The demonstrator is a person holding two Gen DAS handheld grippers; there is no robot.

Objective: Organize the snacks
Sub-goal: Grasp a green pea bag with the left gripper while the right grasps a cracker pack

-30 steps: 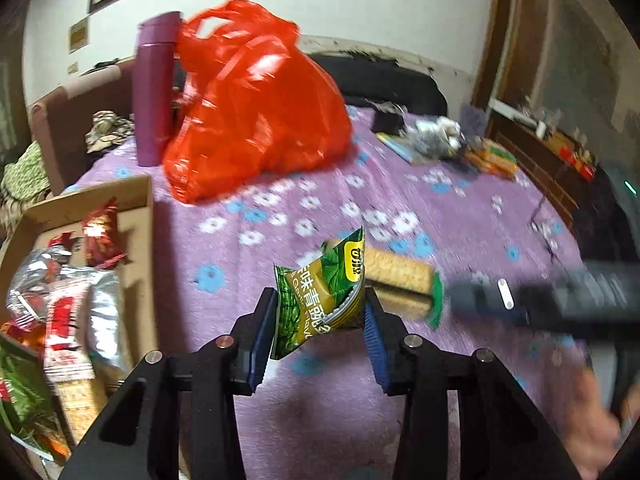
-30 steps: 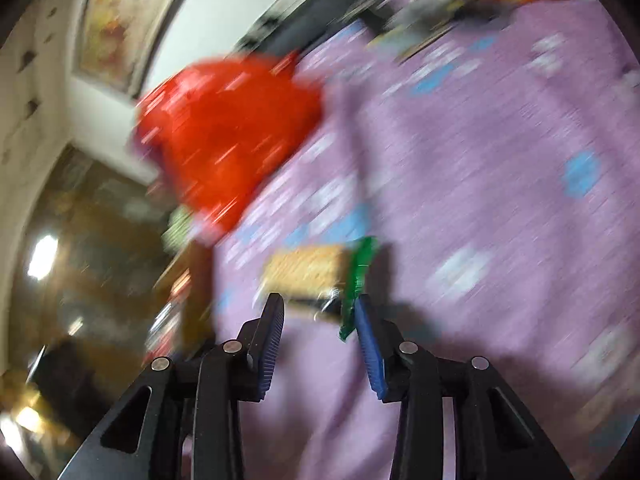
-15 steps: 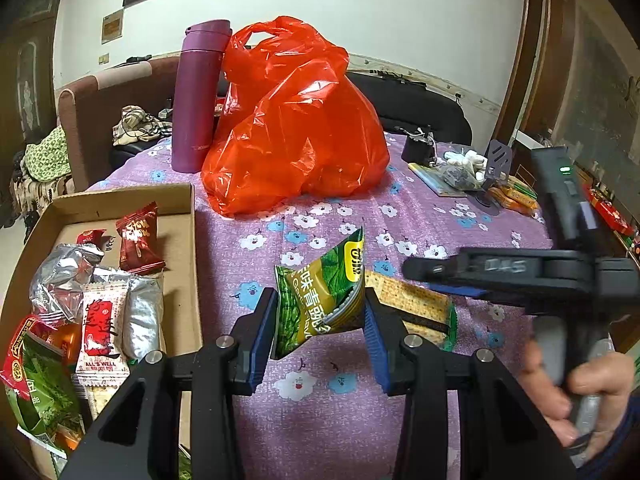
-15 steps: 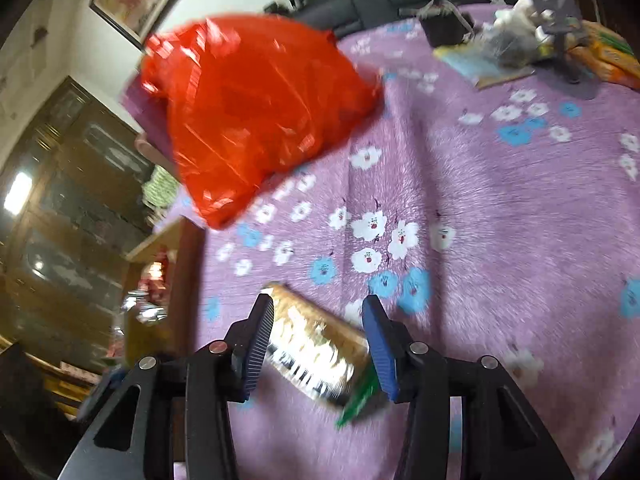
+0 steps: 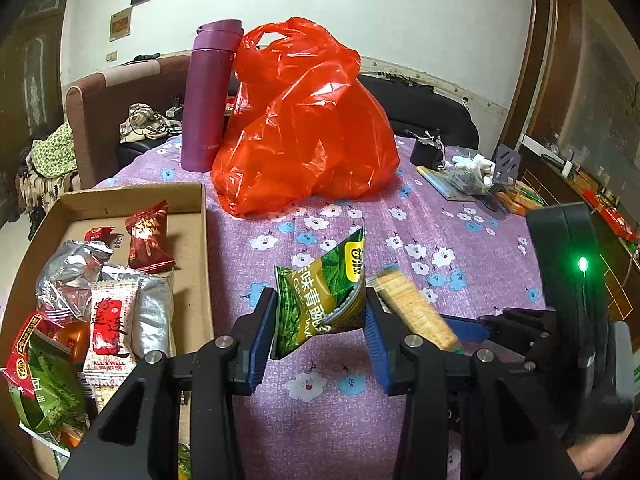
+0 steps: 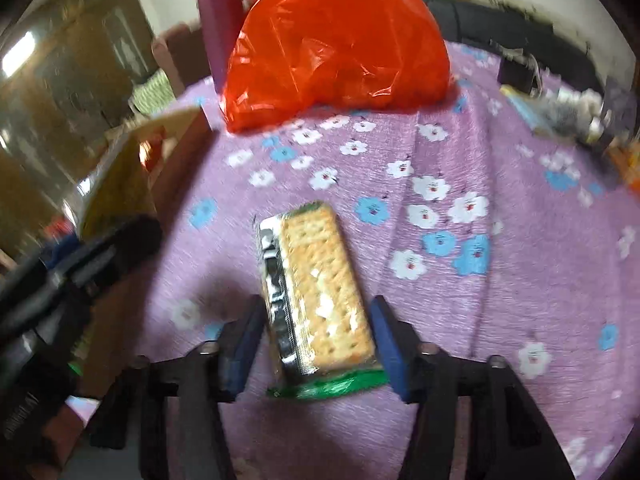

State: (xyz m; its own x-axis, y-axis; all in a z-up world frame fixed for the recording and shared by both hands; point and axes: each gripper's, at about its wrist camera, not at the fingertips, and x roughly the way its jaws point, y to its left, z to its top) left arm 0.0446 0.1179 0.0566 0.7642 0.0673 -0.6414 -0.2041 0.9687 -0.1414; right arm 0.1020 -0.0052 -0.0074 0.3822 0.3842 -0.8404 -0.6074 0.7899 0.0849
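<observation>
Both hands loaded, box next

My left fingers clamp the green pea packet; right fingers hold the cracker pack lengthwise; cardboard box lies left.

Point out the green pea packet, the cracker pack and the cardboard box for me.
green pea packet point(image 5: 320, 304), left wrist view, middle of its printed front.
cracker pack point(image 6: 320, 280), right wrist view, middle of the top cracker face.
cardboard box point(image 5: 200, 256), left wrist view, bare right-hand wall.

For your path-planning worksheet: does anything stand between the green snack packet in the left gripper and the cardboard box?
Nothing visible does. The green snack packet hangs in the left gripper, and only bare tablecloth separates it from the cardboard box.
</observation>
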